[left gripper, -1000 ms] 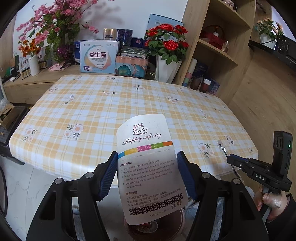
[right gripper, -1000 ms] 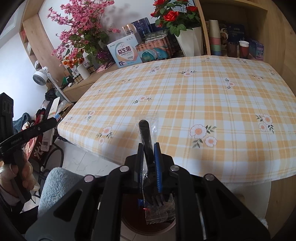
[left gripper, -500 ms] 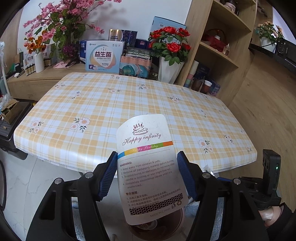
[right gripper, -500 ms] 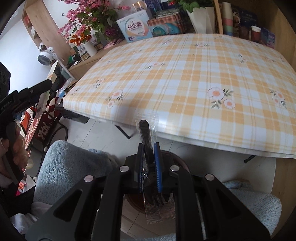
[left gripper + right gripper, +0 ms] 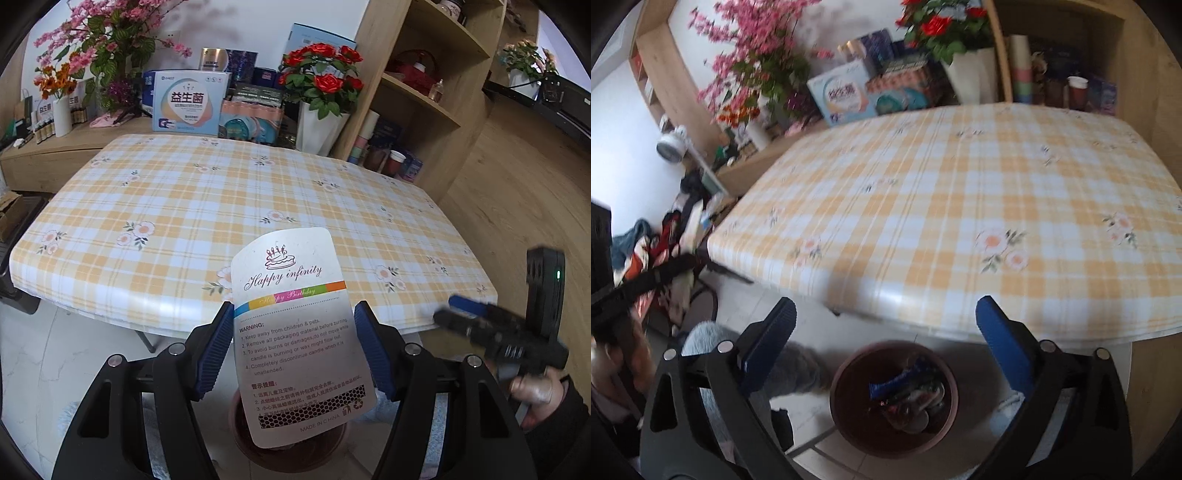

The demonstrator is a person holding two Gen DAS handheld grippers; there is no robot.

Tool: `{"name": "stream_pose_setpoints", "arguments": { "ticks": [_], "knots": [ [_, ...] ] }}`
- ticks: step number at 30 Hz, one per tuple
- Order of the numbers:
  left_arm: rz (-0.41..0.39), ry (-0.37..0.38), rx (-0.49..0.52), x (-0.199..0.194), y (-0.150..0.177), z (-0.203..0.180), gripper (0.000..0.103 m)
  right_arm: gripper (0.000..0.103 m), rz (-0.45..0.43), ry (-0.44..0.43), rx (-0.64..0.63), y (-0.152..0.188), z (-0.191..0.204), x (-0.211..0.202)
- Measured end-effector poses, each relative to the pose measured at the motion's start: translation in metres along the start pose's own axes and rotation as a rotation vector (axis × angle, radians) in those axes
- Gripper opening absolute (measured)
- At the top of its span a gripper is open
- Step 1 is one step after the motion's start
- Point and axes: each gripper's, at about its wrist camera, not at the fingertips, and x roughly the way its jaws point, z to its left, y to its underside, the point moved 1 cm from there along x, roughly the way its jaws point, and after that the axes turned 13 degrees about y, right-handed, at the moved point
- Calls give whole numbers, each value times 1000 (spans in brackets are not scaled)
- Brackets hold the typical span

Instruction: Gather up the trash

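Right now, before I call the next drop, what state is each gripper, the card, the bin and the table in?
Left gripper: shut on the candle card, over the bin.
Candle card: held upright by its side edges, not yet dropped.
Right gripper: jaws opening, nothing between them.
Trash bin: on the floor by the table edge, wrappers inside.
Table: no trash visible on the cloth.
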Motion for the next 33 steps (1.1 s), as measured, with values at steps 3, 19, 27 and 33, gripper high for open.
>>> {"name": "stream_pose_setpoints", "arguments": {
  "ticks": [3,19,27,33],
  "knots": [
    [16,20,10,4,6,-9,65,97,-53,36,27,-14,-9,-13],
    [194,128,81,46,36,-49,82,97,-162,126,32,-29,-30,-42],
    [158,58,85,39,28,-40,97,97,-157,163,38,-24,-32,-42],
    [95,-29,84,25,17,-27,97,97,-153,178,-4,-24,-22,-42]
  ]
}}
